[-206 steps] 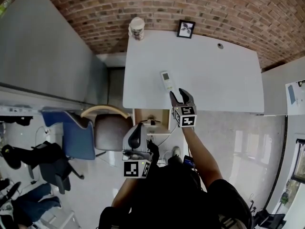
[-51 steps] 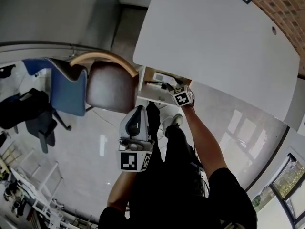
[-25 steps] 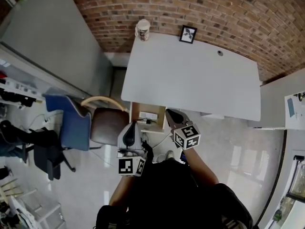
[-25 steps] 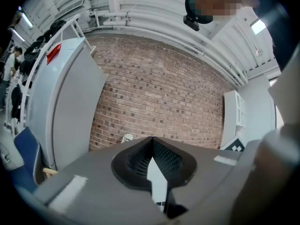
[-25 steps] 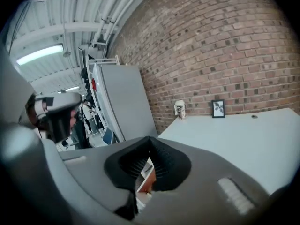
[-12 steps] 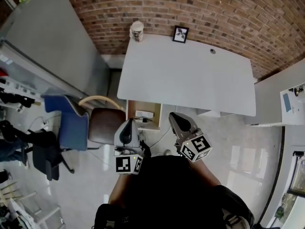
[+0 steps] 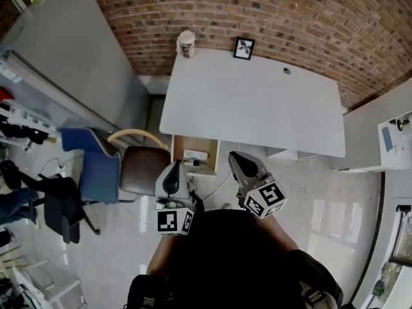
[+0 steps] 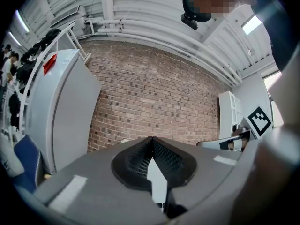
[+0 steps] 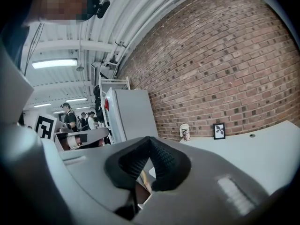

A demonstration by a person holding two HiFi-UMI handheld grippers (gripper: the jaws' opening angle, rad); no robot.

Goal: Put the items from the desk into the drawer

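Now the left claw [image 7: 176,165] is clenched and empty. Just ahead, between the two claws, the one open drawer [image 7: 177,148] holds the remote [image 7: 195,154], gone from the bench [image 7: 257,108]. Right claw [image 7: 235,157], clenched empty, has lifted out. One cup [image 7: 186,44] and one picture frame [image 7: 243,47] remain far ahead.

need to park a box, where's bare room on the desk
Nearly the whole desk is bare, from its front edge back to the cup and picture frame at its far edge. Tight: the open drawer under its front left corner already holds items.
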